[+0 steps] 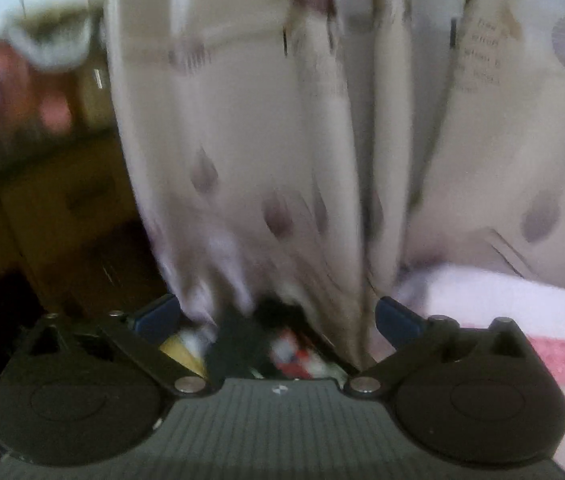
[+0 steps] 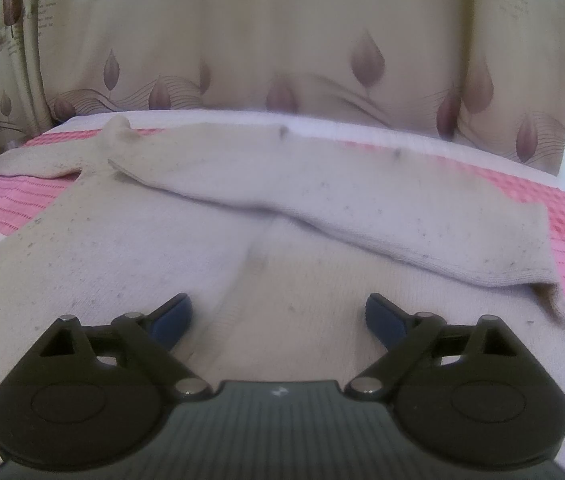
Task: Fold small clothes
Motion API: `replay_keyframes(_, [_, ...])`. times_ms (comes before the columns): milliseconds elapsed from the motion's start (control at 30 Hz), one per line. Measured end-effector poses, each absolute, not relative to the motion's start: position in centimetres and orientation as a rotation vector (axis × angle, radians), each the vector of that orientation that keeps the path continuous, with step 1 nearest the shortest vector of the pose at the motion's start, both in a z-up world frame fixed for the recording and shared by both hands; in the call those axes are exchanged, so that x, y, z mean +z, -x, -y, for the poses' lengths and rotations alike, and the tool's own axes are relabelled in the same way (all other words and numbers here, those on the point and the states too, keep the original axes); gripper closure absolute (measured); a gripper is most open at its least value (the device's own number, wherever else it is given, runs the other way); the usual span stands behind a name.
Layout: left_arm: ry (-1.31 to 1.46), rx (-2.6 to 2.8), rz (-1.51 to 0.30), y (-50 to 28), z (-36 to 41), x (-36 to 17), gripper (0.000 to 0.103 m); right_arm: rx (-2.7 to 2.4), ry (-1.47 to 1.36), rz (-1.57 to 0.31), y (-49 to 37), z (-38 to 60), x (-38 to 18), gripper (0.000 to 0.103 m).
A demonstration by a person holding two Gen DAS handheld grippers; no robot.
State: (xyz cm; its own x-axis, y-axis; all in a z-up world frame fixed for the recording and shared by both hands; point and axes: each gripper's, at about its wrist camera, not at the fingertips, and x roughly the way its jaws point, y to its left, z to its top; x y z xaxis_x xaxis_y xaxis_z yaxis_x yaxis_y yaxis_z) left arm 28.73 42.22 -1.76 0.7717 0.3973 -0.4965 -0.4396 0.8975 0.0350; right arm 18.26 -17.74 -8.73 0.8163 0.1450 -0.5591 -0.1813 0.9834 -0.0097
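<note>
A cream knitted garment [image 2: 242,208] lies flat on the pink and white cover [image 2: 14,196], with one sleeve [image 2: 362,200] folded across its body from right to left. My right gripper [image 2: 278,316] hovers low over the garment's near part, its jaws wide apart with nothing between the blue pads [image 2: 382,316]. In the blurred left wrist view, my left gripper [image 1: 276,316] is open and empty, off the bed's left edge, facing the beige curtain [image 1: 242,140]. The garment does not show in that view.
A beige curtain with purple leaf prints [image 2: 282,40] hangs right behind the bed. A strip of the pink and white cover [image 1: 522,320] shows at the lower right of the left wrist view. Brown cardboard boxes [image 1: 62,208] and dark clutter [image 1: 262,344] lie left of and below the left gripper.
</note>
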Motion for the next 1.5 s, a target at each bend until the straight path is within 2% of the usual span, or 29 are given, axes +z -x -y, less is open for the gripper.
replay_keyframes(67, [0.22,0.378,-0.597,-27.8,-44.2,-3.7,0.003,0.175,0.064,-0.591,-18.3,17.7,-8.7,0.008])
replay_keyframes(167, [0.512,0.218,-0.761,-26.9,-46.6,-7.9,0.019,0.173,0.064,-0.591,-18.3,17.6,-8.7,0.007])
replay_keyframes(267, [0.701,0.174,-0.815,-26.2,-47.9,-10.9,0.02,0.169,0.068,-0.591,-18.3,17.6,-8.7,0.007])
replay_keyframes(367, [0.98,0.092,-0.798,-25.8,-49.4,-13.2,0.02,0.161,0.074,-0.592,-18.3,17.4,-8.8,0.005])
replay_keyframes(500, [1.177,0.089,-0.78,-26.2,-49.6,-15.4,0.023,0.152,0.079,-0.593,-18.3,17.3,-8.8,0.003])
replay_keyframes(533, [1.206,0.101,-0.767,-26.3,-49.4,-15.8,0.027,0.15,0.08,-0.592,-18.2,17.3,-8.9,0.003])
replay_keyframes(567, [1.22,0.124,-0.744,-26.3,-49.2,-16.1,0.046,0.148,0.081,-0.592,-18.2,17.2,-8.9,0.003])
replay_keyframes(600, [1.22,0.132,-0.708,-26.3,-49.2,-16.3,0.061,0.147,0.083,-0.592,-18.2,17.2,-8.9,0.003])
replay_keyframes(633, [1.216,0.128,-0.656,-26.4,-48.8,-16.1,0.07,0.146,0.085,-0.591,-18.2,17.2,-8.9,0.002])
replay_keyframes(667, [1.183,0.144,-0.616,-26.2,-48.4,-15.4,0.091,0.145,0.087,-0.591,-18.2,17.2,-8.9,0.002])
replay_keyframes(700, [1.118,0.179,-0.587,-26.2,-47.6,-14.1,0.096,0.144,0.087,-0.591,-18.2,17.1,-8.9,0.002])
replay_keyframes(867, [0.946,0.221,-0.402,-24.7,-43.3,-6.9,0.097,0.148,0.083,-0.591,-18.2,17.3,-8.8,0.002])
replay_keyframes(1167, [0.748,-0.005,-0.261,-23.7,-30.1,7.6,0.097,0.186,-0.005,-0.573,-18.1,18.7,-8.6,0.002])
replay_keyframes(1333, [0.733,-0.147,-0.273,-24.5,-20.8,12.1,0.097,0.198,-0.103,-0.501,-17.2,20.4,-8.0,0.002])
replay_keyframes(1500, [0.681,-0.271,-0.318,-25.4,-11.1,13.8,0.097,0.188,-0.176,-0.406,-15.7,22.0,-7.6,0.002])
